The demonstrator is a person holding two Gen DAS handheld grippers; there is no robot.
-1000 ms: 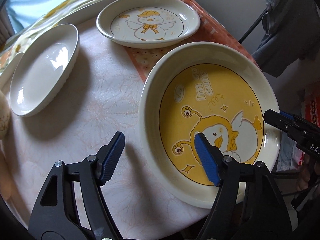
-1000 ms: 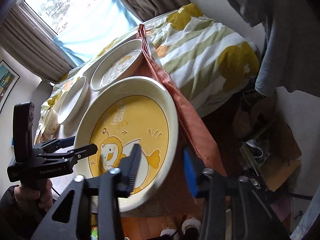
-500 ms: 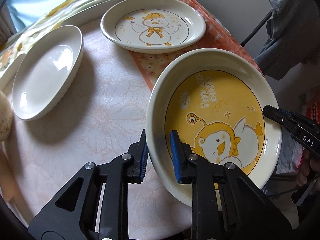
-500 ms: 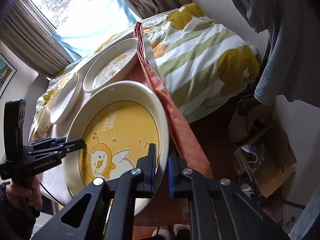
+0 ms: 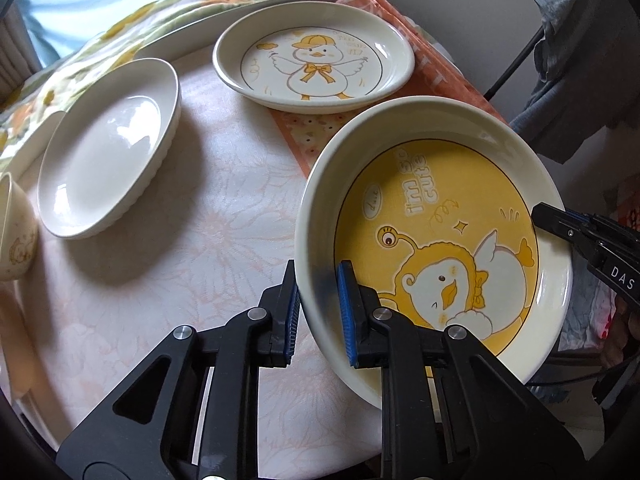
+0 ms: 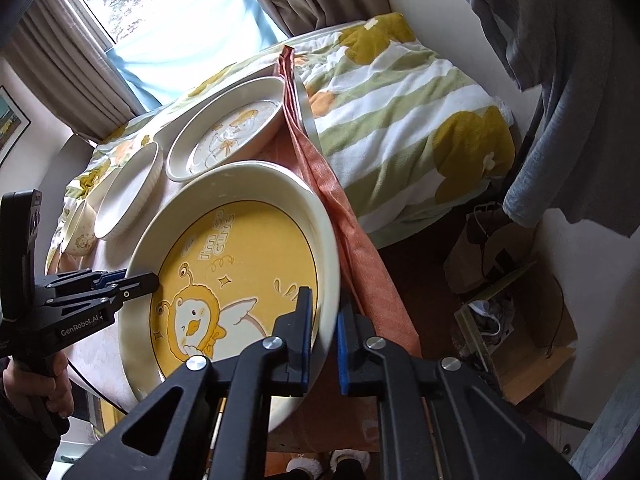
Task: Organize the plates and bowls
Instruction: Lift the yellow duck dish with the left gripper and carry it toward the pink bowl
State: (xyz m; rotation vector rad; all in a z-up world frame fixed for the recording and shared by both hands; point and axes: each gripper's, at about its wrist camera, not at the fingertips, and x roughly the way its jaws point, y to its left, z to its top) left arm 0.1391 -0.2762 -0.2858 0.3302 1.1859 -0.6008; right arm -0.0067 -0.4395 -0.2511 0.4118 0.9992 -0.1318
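A big cream plate with a yellow cartoon duck [image 5: 436,216] [image 6: 240,264] lies at the near right of the round table. My left gripper [image 5: 318,304] is shut on its left rim, one pad inside and one outside. My right gripper [image 6: 324,336] is shut on the opposite rim, and it shows in the left wrist view as a black tip [image 5: 560,228]. The left gripper shows in the right wrist view [image 6: 132,284], held by a hand. A smaller duck plate [image 5: 316,60] sits farther back, and a plain white ribbed plate [image 5: 108,148] lies to the left.
A small cream cup [image 5: 14,232] stands at the table's left edge. An orange cloth [image 5: 432,68] runs under the plates and hangs off the table [image 6: 352,240]. Behind is a bed with a green striped blanket [image 6: 400,120]. Grey clothing [image 6: 560,80] hangs at the right.
Both grippers went from open around the yellow plate's rim to shut on it, the left on the left rim, the right on the right rim. The hands barely moved.
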